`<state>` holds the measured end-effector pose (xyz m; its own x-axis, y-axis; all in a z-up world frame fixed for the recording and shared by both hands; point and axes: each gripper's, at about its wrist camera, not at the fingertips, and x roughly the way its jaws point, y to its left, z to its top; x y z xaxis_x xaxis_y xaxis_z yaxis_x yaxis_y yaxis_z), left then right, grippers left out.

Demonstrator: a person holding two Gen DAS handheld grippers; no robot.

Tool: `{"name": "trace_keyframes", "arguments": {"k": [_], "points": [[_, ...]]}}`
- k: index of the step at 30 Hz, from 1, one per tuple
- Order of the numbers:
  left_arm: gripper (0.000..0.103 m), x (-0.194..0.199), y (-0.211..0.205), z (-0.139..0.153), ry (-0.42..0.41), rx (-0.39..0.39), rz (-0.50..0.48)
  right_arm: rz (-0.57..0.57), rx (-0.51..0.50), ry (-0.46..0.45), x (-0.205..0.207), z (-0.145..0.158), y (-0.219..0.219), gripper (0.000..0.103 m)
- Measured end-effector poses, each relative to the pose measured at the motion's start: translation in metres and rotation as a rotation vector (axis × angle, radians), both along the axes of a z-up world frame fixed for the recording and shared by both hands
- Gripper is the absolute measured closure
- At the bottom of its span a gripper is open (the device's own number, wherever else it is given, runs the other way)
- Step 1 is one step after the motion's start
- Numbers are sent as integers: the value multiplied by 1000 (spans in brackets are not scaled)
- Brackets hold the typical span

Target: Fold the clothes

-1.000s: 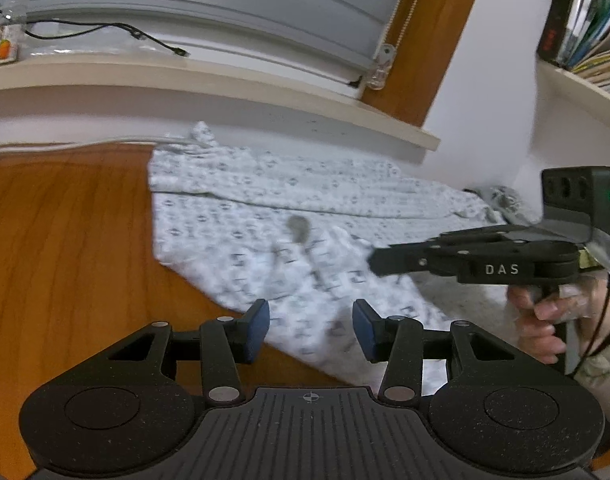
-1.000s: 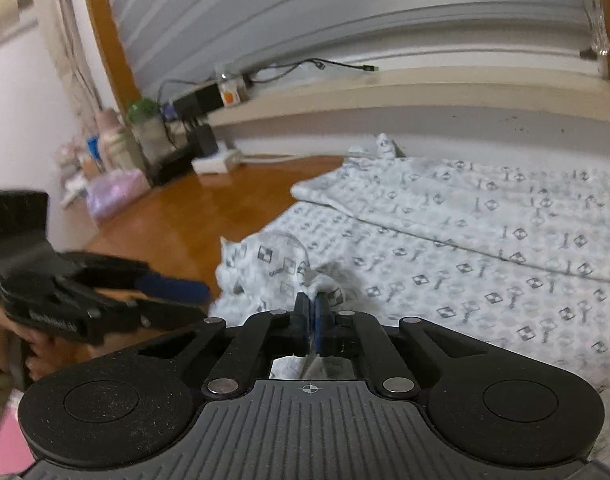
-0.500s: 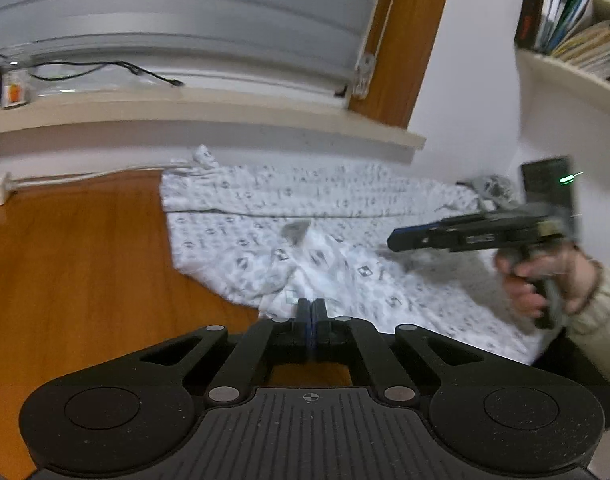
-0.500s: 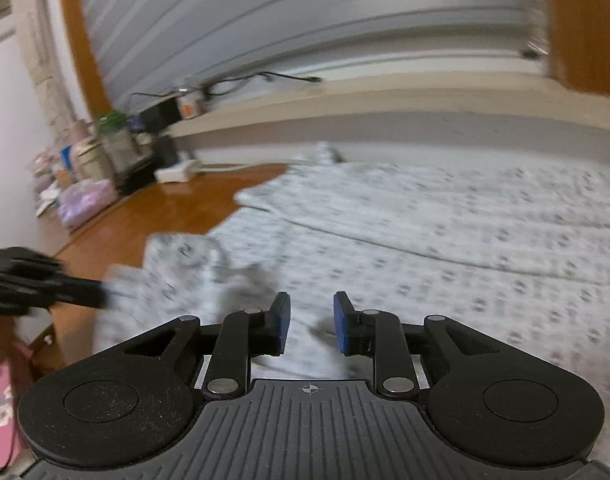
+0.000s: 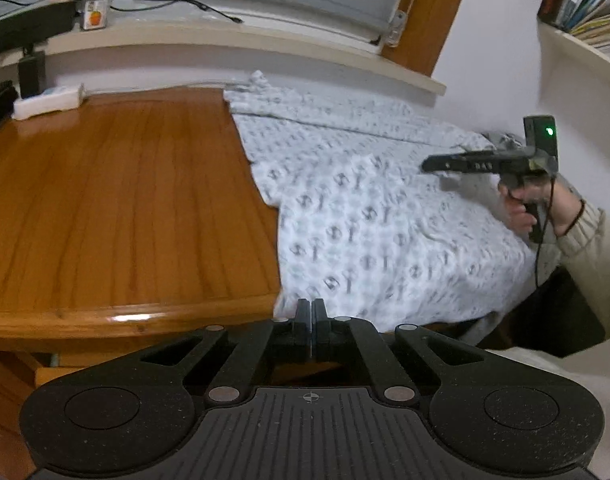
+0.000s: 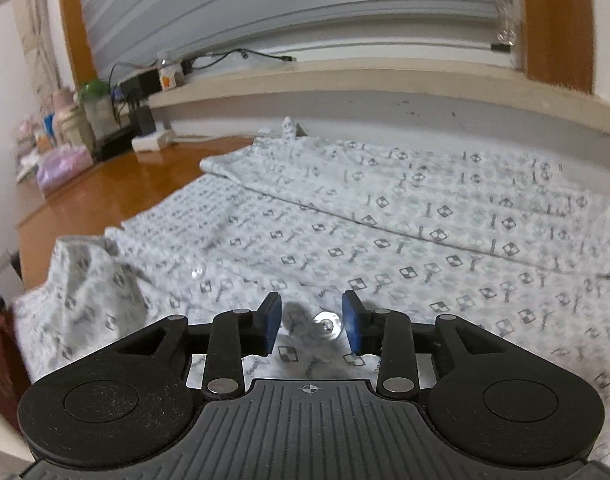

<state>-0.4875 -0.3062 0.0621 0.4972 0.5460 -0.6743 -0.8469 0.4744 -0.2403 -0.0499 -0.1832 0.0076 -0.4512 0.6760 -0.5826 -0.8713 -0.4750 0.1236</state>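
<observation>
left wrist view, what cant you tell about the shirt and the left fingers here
- Whether the shut left gripper pinches the shirt: its fingers cover the cloth edge, left wrist view.
- The shirt's near hem: hidden behind the gripper body and table edge.
- The print: blurred in the left wrist view.
- The right gripper's opening: seen side-on there.

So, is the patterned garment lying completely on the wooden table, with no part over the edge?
No, in the left wrist view the patterned garment hangs over the near edge of the wooden table.

White cotton garment with small grey diamond print [image 5: 357, 208] lies spread on the wooden table. Near edge overhangs. Left corner bunched [image 6: 81, 280].
</observation>
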Motion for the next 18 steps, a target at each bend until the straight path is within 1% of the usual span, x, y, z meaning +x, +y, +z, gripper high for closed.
{"name": "trace_keyframes", "arguments": {"k": [1, 2, 3, 5, 6, 7, 12, 14, 15, 16, 17, 18], "points": [[91, 0, 3, 3, 7, 13, 9, 1, 8, -14, -2, 0, 0, 61], [88, 3, 5, 5, 11, 26, 10, 1, 19, -32, -4, 0, -1, 60], [82, 5, 8, 6, 14, 38, 8, 2, 30, -53, -6, -1, -2, 59], [73, 12, 14, 8, 19, 61, 4, -10, 65, -95, -9, -2, -4, 59], [63, 16, 19, 6, 18, 68, 5, -15, 77, -114, -10, -3, -4, 59], [59, 19, 22, 4, 16, 74, 8, -14, 82, -127, -10, -5, -4, 59], [58, 38, 42, -13, 15, 73, -6, -5, 91, -133, -5, -9, -3, 57], [63, 43, 42, -19, 26, 75, -23, -2, 90, -131, -3, -10, -3, 56], [72, 45, 41, -21, 34, 79, -27, -2, 87, -130, -2, -10, -3, 54], [91, 46, 40, -24, 41, 83, -31, -1, 85, -128, -1, -10, -3, 53], [103, 45, 38, -24, 49, 82, -32, -2, 82, -127, 0, -10, -3, 53], [103, 44, 36, -23, 57, 78, -33, -1, 80, -126, 0, -10, -3, 52]]}}
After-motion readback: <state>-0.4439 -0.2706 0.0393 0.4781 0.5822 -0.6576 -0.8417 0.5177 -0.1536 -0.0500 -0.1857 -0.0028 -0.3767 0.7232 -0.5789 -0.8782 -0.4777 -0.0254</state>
